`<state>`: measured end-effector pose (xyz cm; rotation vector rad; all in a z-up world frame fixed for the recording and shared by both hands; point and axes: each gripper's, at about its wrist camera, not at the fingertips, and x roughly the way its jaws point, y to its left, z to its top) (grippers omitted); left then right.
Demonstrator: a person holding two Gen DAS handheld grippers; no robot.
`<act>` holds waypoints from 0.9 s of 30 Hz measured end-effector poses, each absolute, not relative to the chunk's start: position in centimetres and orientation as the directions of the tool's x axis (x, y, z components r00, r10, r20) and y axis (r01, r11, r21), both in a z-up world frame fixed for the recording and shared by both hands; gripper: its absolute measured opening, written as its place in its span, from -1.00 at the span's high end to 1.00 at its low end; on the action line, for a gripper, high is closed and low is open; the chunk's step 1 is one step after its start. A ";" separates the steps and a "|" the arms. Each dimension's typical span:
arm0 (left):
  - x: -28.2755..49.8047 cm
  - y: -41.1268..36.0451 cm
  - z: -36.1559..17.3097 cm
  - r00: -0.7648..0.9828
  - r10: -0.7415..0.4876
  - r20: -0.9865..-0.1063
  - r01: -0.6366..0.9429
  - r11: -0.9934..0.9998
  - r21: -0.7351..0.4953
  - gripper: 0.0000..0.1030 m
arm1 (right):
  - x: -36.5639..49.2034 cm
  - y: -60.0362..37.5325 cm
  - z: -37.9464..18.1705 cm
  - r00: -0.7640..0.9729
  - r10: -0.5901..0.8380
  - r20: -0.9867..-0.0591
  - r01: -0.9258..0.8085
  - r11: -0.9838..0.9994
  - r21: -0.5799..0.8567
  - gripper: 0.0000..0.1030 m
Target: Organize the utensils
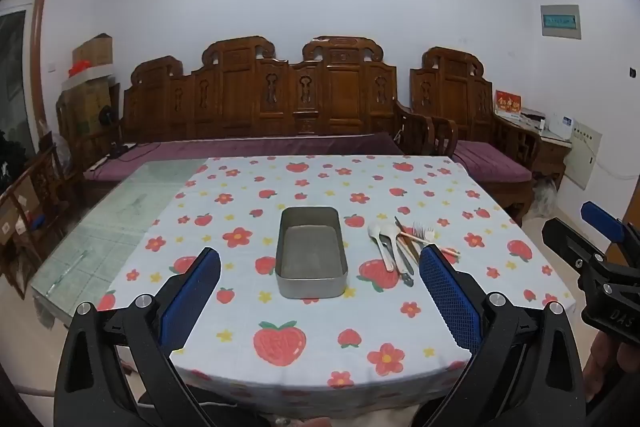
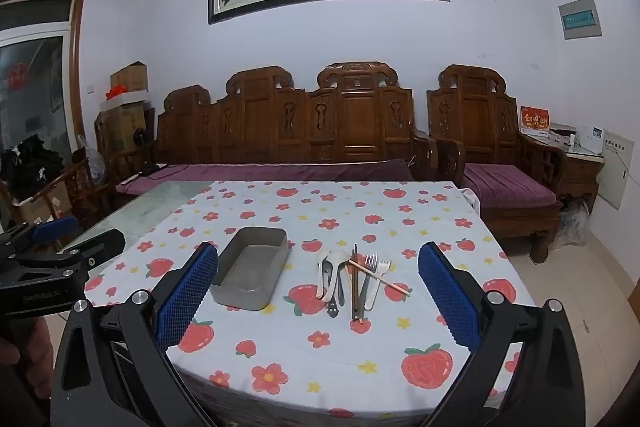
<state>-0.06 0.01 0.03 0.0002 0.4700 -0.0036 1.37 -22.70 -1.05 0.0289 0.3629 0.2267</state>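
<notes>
While I hold my left gripper (image 1: 320,291) tipped a little downward over the near edge of the table (image 1: 120,227), its jaws stand spread as wide as they go, with nothing between the blue pads (image 1: 450,297) but open air. Past them, on the strawberry-print cloth (image 1: 320,339), the metal tin (image 1: 311,251) sits empty in the middle, and the pile of utensils (image 1: 404,243) lies just to its right, partly behind my right pad. My right gripper (image 1: 600,239) shows at the far right edge.

From the right wrist view, my right gripper (image 2: 318,291) also tilts gently down, jaws fully apart and touching nothing. The utensils (image 2: 356,277) lie straight ahead between the pads: white spoons, forks, dark chopsticks, and one pale stick lying crosswise on top. The tin (image 2: 252,267) rests to their left, apart from them. My left gripper (image 2: 52,251) shows at the left edge, with my hand (image 2: 28,367) below it.
</notes>
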 end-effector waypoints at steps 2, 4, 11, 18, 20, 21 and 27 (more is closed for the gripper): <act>-0.1 0.0 0.0 0.892 -0.001 -0.452 0.003 1.000 0.003 -0.87 | 1.4 -22.7 -1.0 0.909 0.227 -0.349 -0.215 0.974 0.074 -0.95; -0.1 0.0 0.0 0.891 -0.003 -0.455 0.006 1.000 0.005 -0.87 | 1.4 -22.7 -1.0 0.909 0.226 -0.351 -0.215 0.974 0.071 -0.95; -0.1 0.0 0.0 0.889 -0.002 -0.458 0.005 1.000 0.005 -0.87 | 1.4 -22.6 -1.0 0.910 0.225 -0.348 -0.215 0.974 0.068 -0.95; -0.1 0.0 0.0 0.889 -0.004 -0.459 0.006 1.000 0.004 -0.87 | 1.4 -22.5 -0.9 0.910 0.221 -0.351 -0.212 0.975 0.065 -0.95; -0.1 0.0 0.0 0.889 -0.003 -0.459 0.005 1.000 0.004 -0.87 | 1.4 -22.5 -0.9 0.910 0.222 -0.351 -0.213 0.975 0.066 -0.95; -0.1 0.0 0.0 0.889 -0.004 -0.458 0.007 1.000 0.003 -0.87 | 1.4 -22.5 -0.9 0.910 0.222 -0.351 -0.212 0.975 0.065 -0.95; -0.1 0.0 0.0 0.889 -0.004 -0.458 0.006 1.000 0.003 -0.87 | 1.4 -22.6 -1.1 0.909 0.224 -0.351 -0.214 0.975 0.067 -0.95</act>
